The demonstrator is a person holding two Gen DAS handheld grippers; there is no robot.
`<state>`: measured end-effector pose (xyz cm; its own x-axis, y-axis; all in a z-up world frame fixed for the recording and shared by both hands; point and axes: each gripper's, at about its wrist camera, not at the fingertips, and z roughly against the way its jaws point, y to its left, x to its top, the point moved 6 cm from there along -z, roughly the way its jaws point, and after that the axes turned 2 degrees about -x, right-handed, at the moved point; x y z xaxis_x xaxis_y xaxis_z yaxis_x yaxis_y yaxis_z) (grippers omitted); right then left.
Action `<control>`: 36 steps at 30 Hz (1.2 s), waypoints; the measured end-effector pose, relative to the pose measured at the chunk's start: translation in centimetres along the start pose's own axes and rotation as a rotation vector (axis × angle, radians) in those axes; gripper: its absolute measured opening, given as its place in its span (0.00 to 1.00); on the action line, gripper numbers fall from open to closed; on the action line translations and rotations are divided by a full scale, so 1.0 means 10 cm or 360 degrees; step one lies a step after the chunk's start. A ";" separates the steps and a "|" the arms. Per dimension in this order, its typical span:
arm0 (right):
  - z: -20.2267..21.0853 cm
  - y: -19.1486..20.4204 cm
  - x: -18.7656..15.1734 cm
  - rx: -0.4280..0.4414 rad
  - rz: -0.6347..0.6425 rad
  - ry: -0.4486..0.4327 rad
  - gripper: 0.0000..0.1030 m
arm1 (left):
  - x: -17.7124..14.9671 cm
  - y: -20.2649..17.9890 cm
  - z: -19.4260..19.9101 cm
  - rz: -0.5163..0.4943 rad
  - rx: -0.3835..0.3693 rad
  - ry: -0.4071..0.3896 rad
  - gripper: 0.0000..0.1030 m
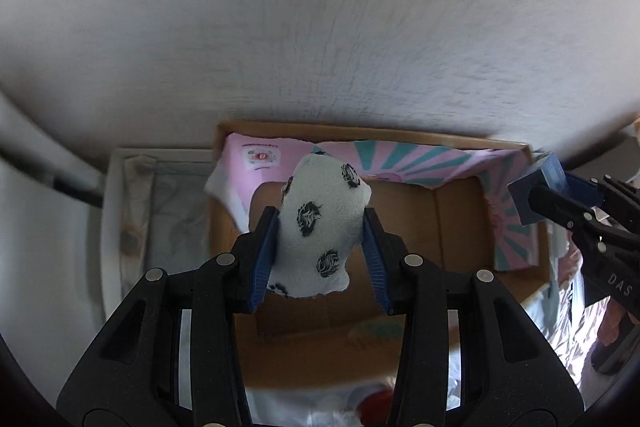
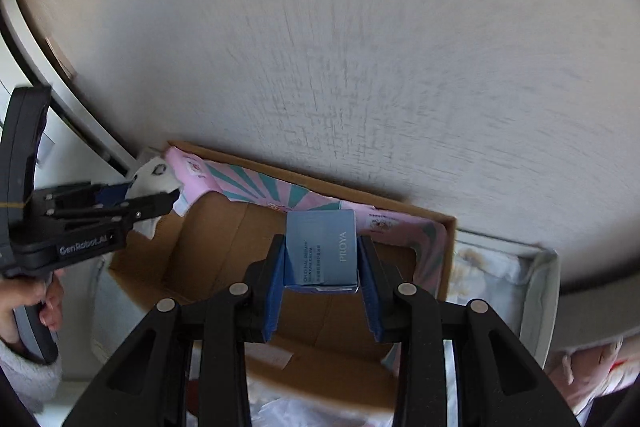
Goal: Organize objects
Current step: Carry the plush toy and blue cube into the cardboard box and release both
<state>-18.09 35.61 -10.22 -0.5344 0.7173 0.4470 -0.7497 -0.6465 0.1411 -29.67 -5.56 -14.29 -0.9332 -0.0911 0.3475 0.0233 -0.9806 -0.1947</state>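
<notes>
A soft, light spotted sock (image 1: 320, 223) is being pinched mid-length by the left gripper (image 1: 320, 227) at centre frame; a stiff blue carton (image 2: 322, 247) is being clamped flat-sided by the right gripper (image 2: 322, 255), above the cardboard box (image 2: 448, 227).

Soft even daylight; wall (image 1: 320, 27) streaked by motion blur; fisheye bending, dark vignette at edges.
</notes>
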 end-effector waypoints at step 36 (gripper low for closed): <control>-0.71 0.22 -0.33 0.0340 0.0260 0.0341 1.00 | 0.02 -0.56 -0.50 -0.0204 -0.0039 0.0258 1.00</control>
<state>-20.81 33.67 -17.66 -0.7277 0.6232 0.2865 -0.5606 -0.7811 0.2750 -31.82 0.75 -17.69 -0.9736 0.0652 0.2190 -0.1063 -0.9777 -0.1813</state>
